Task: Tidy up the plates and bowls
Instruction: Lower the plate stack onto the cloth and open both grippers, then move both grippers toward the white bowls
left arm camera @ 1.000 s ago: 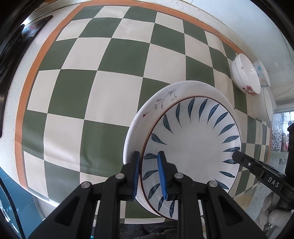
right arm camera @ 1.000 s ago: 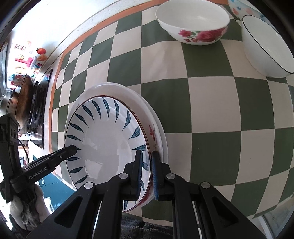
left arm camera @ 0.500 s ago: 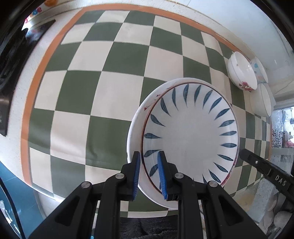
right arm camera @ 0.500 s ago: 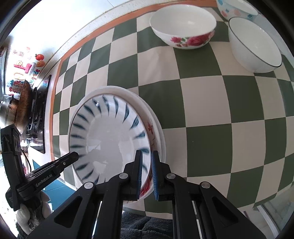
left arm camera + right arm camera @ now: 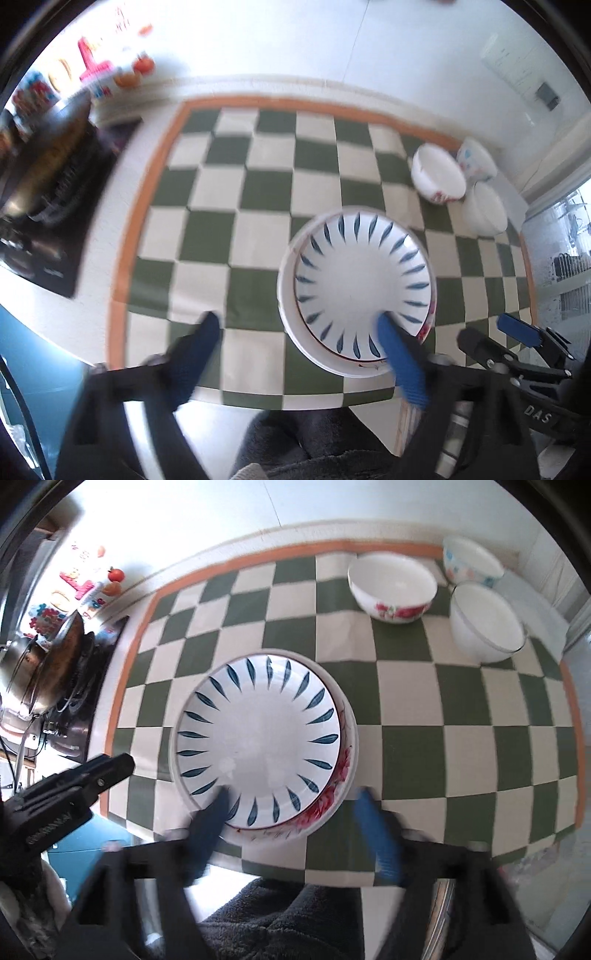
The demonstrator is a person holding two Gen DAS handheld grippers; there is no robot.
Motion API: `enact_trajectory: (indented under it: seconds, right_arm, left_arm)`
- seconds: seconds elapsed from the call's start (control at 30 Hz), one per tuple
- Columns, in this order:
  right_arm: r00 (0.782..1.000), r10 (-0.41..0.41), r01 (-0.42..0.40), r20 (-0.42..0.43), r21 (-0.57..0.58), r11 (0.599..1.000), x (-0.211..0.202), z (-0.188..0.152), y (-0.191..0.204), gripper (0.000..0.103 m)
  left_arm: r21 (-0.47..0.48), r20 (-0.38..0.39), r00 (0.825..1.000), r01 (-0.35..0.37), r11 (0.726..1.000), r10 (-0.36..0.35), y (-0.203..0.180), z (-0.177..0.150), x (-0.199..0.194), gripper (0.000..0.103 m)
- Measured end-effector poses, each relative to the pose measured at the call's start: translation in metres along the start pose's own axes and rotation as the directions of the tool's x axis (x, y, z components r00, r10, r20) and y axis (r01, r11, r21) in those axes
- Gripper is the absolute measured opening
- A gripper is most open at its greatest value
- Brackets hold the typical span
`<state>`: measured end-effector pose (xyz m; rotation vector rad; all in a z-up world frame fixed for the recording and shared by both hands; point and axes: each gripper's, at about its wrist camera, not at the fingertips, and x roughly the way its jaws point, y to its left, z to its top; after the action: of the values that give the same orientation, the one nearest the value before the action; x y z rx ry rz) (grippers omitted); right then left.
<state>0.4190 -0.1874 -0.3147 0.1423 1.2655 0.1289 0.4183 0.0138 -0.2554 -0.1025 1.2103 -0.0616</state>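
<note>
Now, release: both grippers have just been opening; left gripper (image 5: 299, 332) and right gripper (image 5: 291, 805) stand released, nothing between their blue pads
Leaf-pattern plate (image 5: 258, 734): lies nested on the floral plate (image 5: 341, 775), which lies on a plain white plate (image 5: 286, 325), all on the checkered tabletop (image 5: 406, 701)
Meaning: plates look stacked; that step seems finished
Bowls: rose bowl (image 5: 393, 587), black-rimmed white bowl (image 5: 487, 627) and dotted bowl (image 5: 472, 563) sit apart at the far corner, unstacked, likely next
Versus earlier: each gripper pinched the leaf plate's rim; now both hang higher, clear of it
</note>
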Motion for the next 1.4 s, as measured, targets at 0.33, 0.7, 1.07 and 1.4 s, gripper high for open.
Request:
enact_trajectory:
  seconds: [0.33,0.7,1.07,1.4]
  right_arm:
    - [0.978,-0.063,0.069,0.196,-0.025,0.997,-0.108,-0.033,0.031,0.095]
    - [0.94,-0.102,0.108,0.326,0.001,0.994,-0.191,-0.069,0.054,0.097]
    - [0.941,-0.025,0.021,0.338,0.016,1.0,-0.197,-0.08,0.047,0.097]
    - [0.943,0.027,-0.096,0.331,0.193,0.976,-0.167,-0.03,-0.061,0.096]
  left_arm:
    - [0.042,0.154,0.988,0.016,0.999,-0.023,0.0,-0.019,-0.095,0.097]
    - [0.07,0.157,0.987,0.033,0.997,-0.043,-0.008,-0.054,-0.132,0.097]
    - [0.087,0.148,0.987,0.049,0.995,-0.061,-0.015,-0.054,-0.122,0.097]
    - [0.073,0.116,0.985,0.119,0.99,-0.127,-0.063,0.025,-0.068,0.097]
